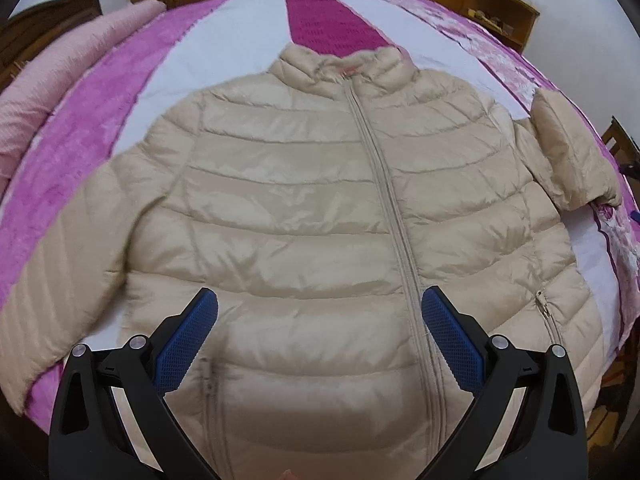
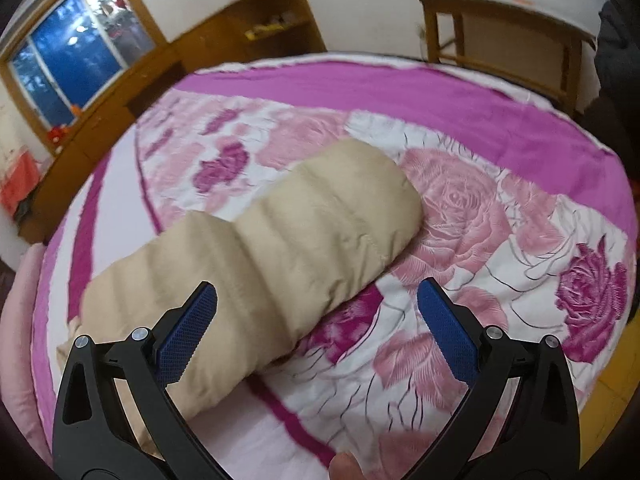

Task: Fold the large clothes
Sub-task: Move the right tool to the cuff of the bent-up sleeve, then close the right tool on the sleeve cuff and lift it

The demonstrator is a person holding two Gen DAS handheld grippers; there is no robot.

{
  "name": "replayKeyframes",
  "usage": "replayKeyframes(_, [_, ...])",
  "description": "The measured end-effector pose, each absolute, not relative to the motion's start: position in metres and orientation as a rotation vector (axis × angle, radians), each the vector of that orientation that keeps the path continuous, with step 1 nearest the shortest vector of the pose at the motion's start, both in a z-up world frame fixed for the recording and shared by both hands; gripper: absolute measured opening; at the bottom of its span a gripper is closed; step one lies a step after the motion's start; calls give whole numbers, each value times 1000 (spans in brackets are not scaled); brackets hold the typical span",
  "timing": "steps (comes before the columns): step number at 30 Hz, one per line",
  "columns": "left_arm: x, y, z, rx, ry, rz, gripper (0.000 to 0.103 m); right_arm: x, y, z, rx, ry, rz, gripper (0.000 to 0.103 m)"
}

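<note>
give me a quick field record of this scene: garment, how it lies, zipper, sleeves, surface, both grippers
garment: beige puffer jacket
lie: spread flat, front up, collar at the far end
zipper: front zipper closed
right sleeve: sleeve lies out over the rose print, unfolded
surface: bedspread, pink and white
left hand-held gripper: open, over the jacket's lower front, holding nothing
right hand-held gripper: open, above the sleeve, holding nothing
fold progress: none visible yet

Bed [image 1: 248, 32]: before me, under a pink, white, rose-printed cover.
On it: beige puffer jacket [image 1: 304, 208], zipped, front up.
</note>
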State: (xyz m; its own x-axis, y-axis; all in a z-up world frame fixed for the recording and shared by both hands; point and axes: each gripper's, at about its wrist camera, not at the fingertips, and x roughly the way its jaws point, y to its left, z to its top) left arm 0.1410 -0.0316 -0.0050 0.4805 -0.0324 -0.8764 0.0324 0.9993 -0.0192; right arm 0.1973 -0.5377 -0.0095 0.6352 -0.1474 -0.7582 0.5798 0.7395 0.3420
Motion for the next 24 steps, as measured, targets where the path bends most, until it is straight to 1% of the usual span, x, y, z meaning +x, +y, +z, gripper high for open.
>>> replayKeyframes(8, [157,-34,-24,42,1169,-25,98,226,-547,-45,623,856,-483,99])
replayKeyframes(11, [159,-32,-30,53,1171,-19,98,238,-548,-64,608,943,-496,100])
replayKeyframes(14, [159,-29,-35,41,1146,-11,98,241,-543,-67,560,955,-523,100])
replayKeyframes(17, [159,-27,-46,21,1134,-11,98,240,-535,-67,513,946,-569,95])
replayKeyframes(18, [158,-26,-49,9,1130,-11,98,241,-532,-66,495,939,-582,89])
replayKeyframes(20, [157,-27,-52,14,1120,-10,98,241,-522,-61,437,927,-582,73])
replayKeyframes(21, [156,-29,-53,26,1113,-8,99,241,-519,-58,413,923,-581,67])
replayKeyframes(23, [155,-28,-55,25,1107,-6,99,245,-517,-56,406,916,-552,44])
replayKeyframes(24, [155,-27,-56,11,1109,-5,99,242,-516,-54,418,914,-526,37])
